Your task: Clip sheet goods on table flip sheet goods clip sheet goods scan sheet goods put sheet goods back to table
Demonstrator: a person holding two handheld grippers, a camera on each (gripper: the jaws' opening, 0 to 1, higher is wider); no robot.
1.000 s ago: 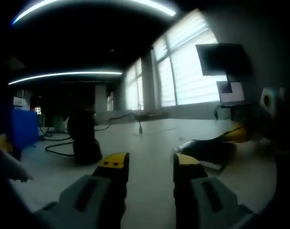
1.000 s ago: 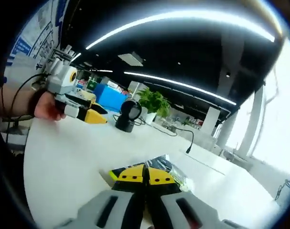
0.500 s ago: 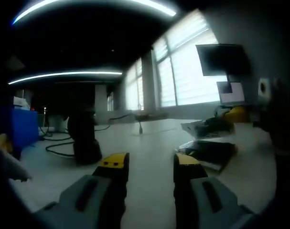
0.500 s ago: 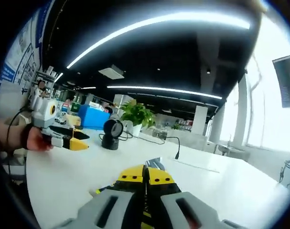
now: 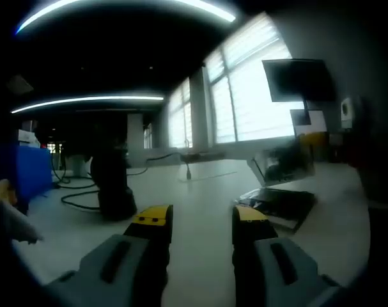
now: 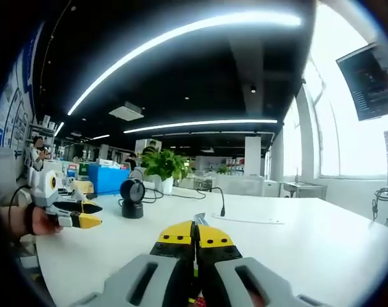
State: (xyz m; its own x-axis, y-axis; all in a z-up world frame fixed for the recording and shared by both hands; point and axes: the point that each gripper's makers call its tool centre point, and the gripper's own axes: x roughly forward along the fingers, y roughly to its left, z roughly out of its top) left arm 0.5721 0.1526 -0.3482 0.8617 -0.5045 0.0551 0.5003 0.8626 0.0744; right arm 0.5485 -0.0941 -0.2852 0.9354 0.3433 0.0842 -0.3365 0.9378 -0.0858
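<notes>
in the left gripper view, the left tool (image 5: 200, 220) is seen with its two yellow-tipped jaws held well apart and nothing between them, low over the white desk (image 5: 200, 192). a dark flat pack of sheet goods (image 5: 280, 203) lies on the desk ahead and to the right of the jaws. above it a second sheet pack (image 5: 284, 165), pale and partly clear, is seen lifted off the desk and tilted; what holds it is too blurred there to be made out. a black scanner on a stand (image 5: 112, 185) stands on the desk to the left, with a cable trailing from it.

in the right gripper view, the right tool (image 6: 195, 234) is seen with its jaws pressed together. a thin dark edge of sheet (image 6: 201, 220) shows just past the tips, apparently pinched there. the left tool (image 6: 85, 215) is seen at the far left, held in a hand (image 6: 37, 220), its jaws parted. the scanner (image 6: 132, 197) stands near it on the desk (image 6: 296, 236), beside a potted plant (image 6: 163, 167).
</notes>
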